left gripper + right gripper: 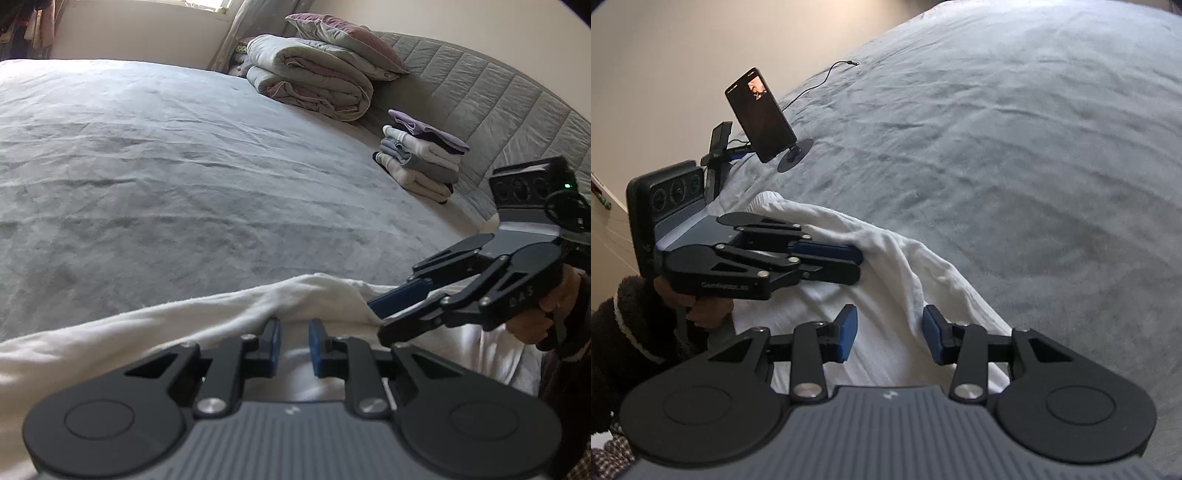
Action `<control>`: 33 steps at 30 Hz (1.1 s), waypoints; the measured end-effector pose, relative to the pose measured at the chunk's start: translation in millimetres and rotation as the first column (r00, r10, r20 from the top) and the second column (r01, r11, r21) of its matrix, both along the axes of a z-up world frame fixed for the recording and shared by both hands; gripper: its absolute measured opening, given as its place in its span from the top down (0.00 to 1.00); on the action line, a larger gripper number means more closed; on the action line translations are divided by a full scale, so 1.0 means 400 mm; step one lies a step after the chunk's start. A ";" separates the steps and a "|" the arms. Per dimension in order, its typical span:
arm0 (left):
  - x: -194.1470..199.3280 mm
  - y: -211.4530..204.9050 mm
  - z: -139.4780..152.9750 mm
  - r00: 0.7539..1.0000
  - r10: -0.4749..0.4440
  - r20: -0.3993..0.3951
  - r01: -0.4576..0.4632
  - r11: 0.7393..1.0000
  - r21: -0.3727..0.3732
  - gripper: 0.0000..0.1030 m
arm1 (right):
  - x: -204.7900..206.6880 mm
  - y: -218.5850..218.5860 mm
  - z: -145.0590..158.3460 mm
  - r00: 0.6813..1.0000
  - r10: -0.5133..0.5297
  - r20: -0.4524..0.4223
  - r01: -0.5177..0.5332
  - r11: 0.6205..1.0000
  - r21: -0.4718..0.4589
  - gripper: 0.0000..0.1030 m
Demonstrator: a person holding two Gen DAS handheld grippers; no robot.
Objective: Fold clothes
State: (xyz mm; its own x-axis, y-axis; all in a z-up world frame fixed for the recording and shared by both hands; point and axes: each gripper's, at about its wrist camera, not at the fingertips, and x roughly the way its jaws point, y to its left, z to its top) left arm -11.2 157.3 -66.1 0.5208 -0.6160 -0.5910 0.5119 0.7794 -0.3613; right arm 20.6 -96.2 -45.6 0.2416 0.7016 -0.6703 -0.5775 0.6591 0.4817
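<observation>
A white garment (207, 317) (908, 273) lies bunched on the near edge of the grey bed (184, 166). In the left wrist view my left gripper (294, 334) has its blue pads (272, 338) close together, and the cloth puckers in the narrow gap between them. The right wrist view shows that same left gripper (858, 264) from the side, low on the garment. My right gripper (889, 334) hangs over the garment's ridge with its jaws well apart and the pads (847, 332) clear of the cloth. From the side, my right gripper (376, 321) shows cloth near its tips.
A pile of folded clothes (421, 155) sits by the padded grey headboard (480, 96), with folded quilts and a pillow (325, 70) behind it. A phone on a stand (761, 114) with a cable stands on the bed's far left. A person's hands hold both grippers.
</observation>
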 end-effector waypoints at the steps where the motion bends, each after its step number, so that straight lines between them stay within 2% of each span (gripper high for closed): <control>1: -0.002 0.007 0.002 1.000 0.005 0.000 -0.005 1.000 0.002 0.82 | 0.005 -0.004 -0.004 1.000 -0.005 -0.014 0.006 1.000 0.019 0.57; 5: -0.016 0.058 0.015 0.998 0.059 0.012 -0.059 0.998 -0.001 0.82 | 0.033 -0.016 -0.025 0.993 -0.055 -0.104 0.068 0.990 0.125 0.54; 9: -0.025 0.116 0.020 0.993 0.121 0.015 -0.121 0.993 -0.005 0.82 | 0.051 -0.008 -0.053 0.977 -0.105 -0.185 0.149 0.959 0.242 0.40; 12: -0.031 0.159 0.021 0.986 0.167 0.014 -0.167 0.986 -0.012 0.82 | 0.058 0.008 -0.064 0.970 -0.120 -0.210 0.179 0.941 0.287 0.40; 17: -0.034 0.222 0.029 0.964 0.264 0.021 -0.264 0.965 -0.003 0.82 | 0.065 0.031 -0.056 0.961 -0.176 -0.212 0.236 0.924 0.301 0.40; 19: -0.032 0.246 0.029 0.954 0.301 0.016 -0.301 0.954 -0.004 0.82 | 0.072 0.029 -0.052 0.950 -0.232 -0.207 0.287 0.911 0.295 0.46; 21: -0.030 0.262 0.029 0.944 0.330 0.016 -0.330 0.944 -0.006 0.82 | 0.082 0.024 -0.052 0.933 -0.294 -0.208 0.345 0.896 0.281 0.79; 22: -0.029 0.266 0.028 0.940 0.341 0.020 -0.341 0.940 -0.002 0.82 | 0.090 0.019 -0.055 0.921 -0.325 -0.213 0.375 0.888 0.268 0.88; 24: -0.025 0.271 0.023 0.933 0.358 0.026 -0.358 0.934 0.008 0.83 | 0.095 0.014 -0.060 0.909 -0.371 -0.187 0.409 0.878 0.247 0.91; 28: -0.018 0.273 0.005 0.918 0.395 0.026 -0.396 0.918 0.036 0.97 | 0.085 0.028 -0.068 0.910 -0.408 -0.078 0.415 0.889 0.193 0.96; 31: -0.012 0.285 0.001 0.902 0.432 0.005 -0.432 0.902 0.014 0.97 | 0.076 0.043 -0.061 0.912 -0.411 0.002 0.406 0.901 0.150 0.97; 33: -0.009 0.286 0.004 0.897 0.443 -0.002 -0.443 0.897 0.009 0.97 | 0.075 0.041 -0.050 0.917 -0.398 0.010 0.393 0.910 0.132 0.95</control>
State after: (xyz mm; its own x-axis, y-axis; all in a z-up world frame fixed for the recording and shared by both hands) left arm -14.8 271.6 -64.6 0.7363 -0.3177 -0.5974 0.1119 0.9279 -0.3555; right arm 50.4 -79.7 -65.4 0.5393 0.6208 -0.5691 -0.3004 0.7731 0.5587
